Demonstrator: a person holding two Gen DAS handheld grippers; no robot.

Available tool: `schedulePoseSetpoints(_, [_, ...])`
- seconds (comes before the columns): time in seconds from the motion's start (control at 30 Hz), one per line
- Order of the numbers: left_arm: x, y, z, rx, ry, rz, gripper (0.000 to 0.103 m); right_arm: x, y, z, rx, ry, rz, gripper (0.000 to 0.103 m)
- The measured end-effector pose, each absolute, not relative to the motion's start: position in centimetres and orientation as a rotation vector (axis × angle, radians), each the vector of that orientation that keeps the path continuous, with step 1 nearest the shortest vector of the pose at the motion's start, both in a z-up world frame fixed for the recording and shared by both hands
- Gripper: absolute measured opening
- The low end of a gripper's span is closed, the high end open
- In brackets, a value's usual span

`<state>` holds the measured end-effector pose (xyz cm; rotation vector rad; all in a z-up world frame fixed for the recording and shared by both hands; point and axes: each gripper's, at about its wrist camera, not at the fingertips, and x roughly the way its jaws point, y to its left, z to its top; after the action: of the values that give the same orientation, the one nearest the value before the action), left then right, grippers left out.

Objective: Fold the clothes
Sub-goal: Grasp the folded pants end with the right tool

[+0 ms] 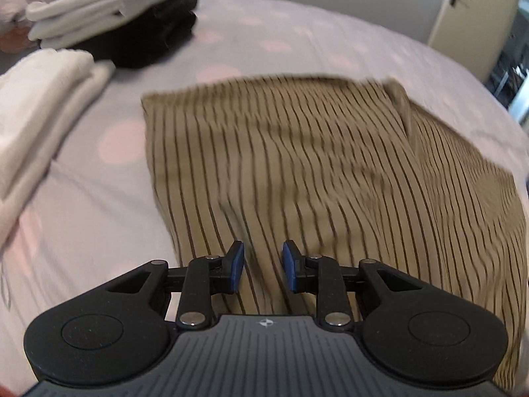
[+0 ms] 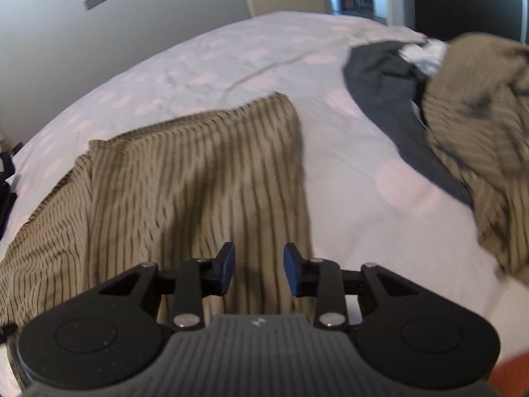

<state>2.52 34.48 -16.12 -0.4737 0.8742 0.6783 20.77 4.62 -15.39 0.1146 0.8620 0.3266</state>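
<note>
Spotted bedsheet (image 1: 271, 29) filled both views, with the striped tan shirt (image 1: 281, 165) lying folded flat at its middle. Left gripper (image 1: 263, 266) hung over the shirt's near edge, jaws narrowly parted, gripping nothing. Right gripper (image 2: 259, 269) did likewise, empty. 2 folded stacks (image 1: 109, 16) sat far left.

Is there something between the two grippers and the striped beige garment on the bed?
Nothing visible. The left gripper and right gripper are both open directly over the striped beige garment, with no object between.
</note>
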Motion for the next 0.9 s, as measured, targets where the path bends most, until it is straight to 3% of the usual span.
schedulePoseSetpoints(0.13, [1.4, 33.3, -16.0, -0.465, 0.882, 0.678, 0.030, 19.9, 3.7, -15.5, 0.161, 0.881, 0.312, 0.047])
schedulePoseSetpoints(0.9, [-1.4, 36.0, -16.5, -0.693, 0.820, 0.724, 0.033, 19.3, 2.5, -16.5, 0.284, 0.969, 0.321, 0.045])
